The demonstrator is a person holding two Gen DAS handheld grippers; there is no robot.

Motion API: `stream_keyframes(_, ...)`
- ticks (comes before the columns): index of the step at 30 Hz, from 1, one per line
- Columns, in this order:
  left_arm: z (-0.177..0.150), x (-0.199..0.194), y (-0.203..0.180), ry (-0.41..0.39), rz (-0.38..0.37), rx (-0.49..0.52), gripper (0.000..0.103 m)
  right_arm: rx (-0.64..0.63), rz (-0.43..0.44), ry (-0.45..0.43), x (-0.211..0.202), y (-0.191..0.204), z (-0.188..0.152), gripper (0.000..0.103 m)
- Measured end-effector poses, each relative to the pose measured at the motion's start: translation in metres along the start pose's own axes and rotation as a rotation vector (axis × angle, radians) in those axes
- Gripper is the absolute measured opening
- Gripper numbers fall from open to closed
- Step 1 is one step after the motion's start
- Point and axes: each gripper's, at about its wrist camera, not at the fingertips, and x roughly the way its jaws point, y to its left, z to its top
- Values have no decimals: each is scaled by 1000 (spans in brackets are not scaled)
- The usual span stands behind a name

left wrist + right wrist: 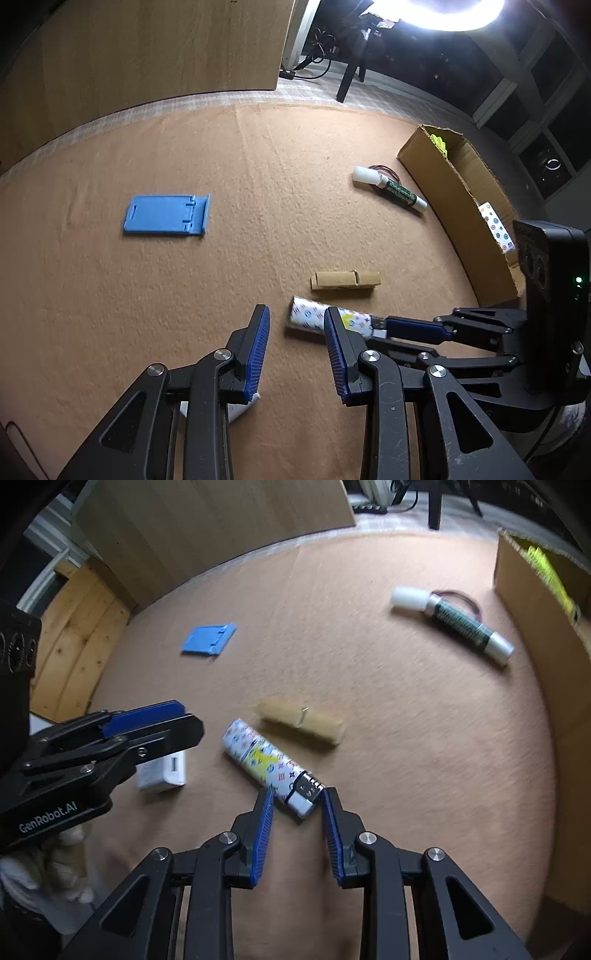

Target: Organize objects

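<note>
A patterned white lighter [266,762] lies on the tan mat; it also shows in the left wrist view [314,317]. My right gripper [297,797] is open, its fingertips on either side of the lighter's metal end. My left gripper [297,321] is open and empty, just left of the lighter, above a white charger [166,771]. A wooden clothespin [301,722] lies just beyond the lighter. A green tube with white caps [454,622] lies far right. A blue plastic stand [208,638] lies far left.
An open cardboard box [458,184] stands along the mat's right side, holding a yellow item [439,142] and a patterned item [496,227]. A wooden panel [147,55] stands behind the mat. A red band [461,598] lies by the tube.
</note>
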Motion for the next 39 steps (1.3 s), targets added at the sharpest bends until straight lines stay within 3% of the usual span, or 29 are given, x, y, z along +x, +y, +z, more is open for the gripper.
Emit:
stream_keyframes(4, -11, -10, 7, -14, -18, -34, 32, -14, 5, -4, 4, 8, 0, 26)
stream_keyframes(10, -21, -12, 9, -16, -15, -63, 32, -78, 80, 38, 14, 29, -2, 27)
stream_keyframes(15, -20, -11, 4, -25, -6, -87, 32, -123, -75, -43, -9, 20, 2, 27)
stream_keyframes(21, -16, 4, -13, 9, -30, -88, 33, -160, -184, -33, -16, 7, 26, 27)
stream_keyframes(29, -12, 22, -14, 53, -7, -109, 39, -288, -207, 48, 5, 14, 39, 27)
stream_keyframes(39, -9, 24, -6, 62, 7, -110, 39, -307, -227, 40, 17, 20, 57, 28)
